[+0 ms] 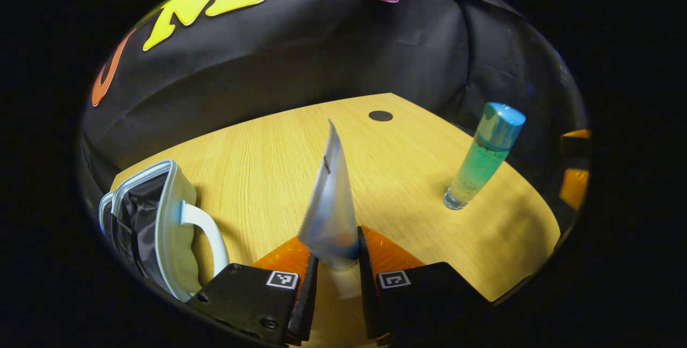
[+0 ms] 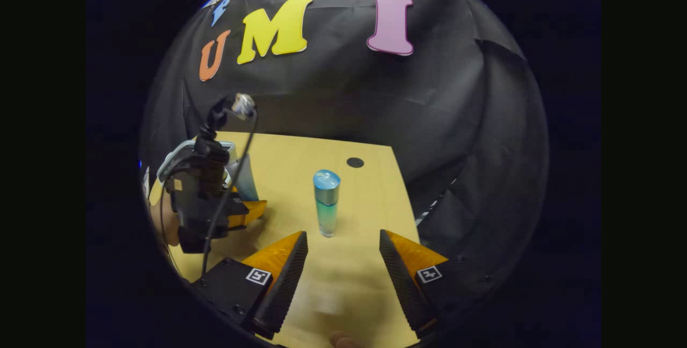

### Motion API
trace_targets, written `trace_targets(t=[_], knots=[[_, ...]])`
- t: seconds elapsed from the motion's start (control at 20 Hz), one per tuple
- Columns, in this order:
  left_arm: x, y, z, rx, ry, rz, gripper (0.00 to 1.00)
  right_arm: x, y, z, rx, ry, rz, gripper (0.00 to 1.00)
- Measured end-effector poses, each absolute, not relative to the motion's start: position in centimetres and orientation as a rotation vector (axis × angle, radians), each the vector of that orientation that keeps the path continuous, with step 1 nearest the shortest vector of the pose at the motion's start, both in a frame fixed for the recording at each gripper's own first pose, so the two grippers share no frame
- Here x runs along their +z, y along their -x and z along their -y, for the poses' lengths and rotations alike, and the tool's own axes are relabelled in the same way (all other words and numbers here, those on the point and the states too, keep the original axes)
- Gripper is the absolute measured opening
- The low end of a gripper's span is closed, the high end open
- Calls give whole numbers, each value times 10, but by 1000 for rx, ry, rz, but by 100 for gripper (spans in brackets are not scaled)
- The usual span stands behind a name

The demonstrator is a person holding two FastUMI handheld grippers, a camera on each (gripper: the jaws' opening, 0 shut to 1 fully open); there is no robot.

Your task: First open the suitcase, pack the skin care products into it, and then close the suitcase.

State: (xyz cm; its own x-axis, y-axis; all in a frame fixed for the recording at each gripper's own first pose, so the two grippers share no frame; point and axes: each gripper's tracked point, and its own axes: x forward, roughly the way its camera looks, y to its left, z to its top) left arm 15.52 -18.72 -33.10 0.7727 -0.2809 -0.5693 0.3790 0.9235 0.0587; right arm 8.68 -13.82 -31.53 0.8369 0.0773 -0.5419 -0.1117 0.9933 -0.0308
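Suitcase [image 1: 161,219] open at counter's [image 1: 257,160] left edge, dark lining showing. Left gripper [image 1: 337,262] clamped on a flat silver-white sachet [image 1: 330,197], held upright above the counter. Blue-capped green bottle [image 2: 326,203] stands upright mid-counter, just ahead of right gripper [image 2: 343,256], fingers wide apart, holding nothing.

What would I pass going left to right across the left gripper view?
Open suitcase → silvery tube pinched in the left tongs → blue-capped bottle standing on the table.
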Motion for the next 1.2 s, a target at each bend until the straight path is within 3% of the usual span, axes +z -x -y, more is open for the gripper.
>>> trace_targets(t=[0.05,0.1,0.15,0.45,0.75,0.95,1.2], knots=[[-323,-148,186,-364,-185,-582,47,-325,-94,133,112,52,-582,80],[-315,-140,184,-366,-188,-580,47,-336,-101,129,119,47,-591,80],[-307,-133,182,-364,-187,-575,40,-344,-109,125,125,41,-599,80],[-271,-86,134,-289,-144,-605,40,-373,-160,111,105,22,-597,77],[-257,-63,45,-153,-93,-642,40,-383,-177,100,82,28,-603,37],[-255,-60,-9,-85,-70,-658,40,-378,-166,92,66,33,-629,30],[-266,-63,-63,-14,-53,-713,40,-330,-117,58,90,5,-609,32]])
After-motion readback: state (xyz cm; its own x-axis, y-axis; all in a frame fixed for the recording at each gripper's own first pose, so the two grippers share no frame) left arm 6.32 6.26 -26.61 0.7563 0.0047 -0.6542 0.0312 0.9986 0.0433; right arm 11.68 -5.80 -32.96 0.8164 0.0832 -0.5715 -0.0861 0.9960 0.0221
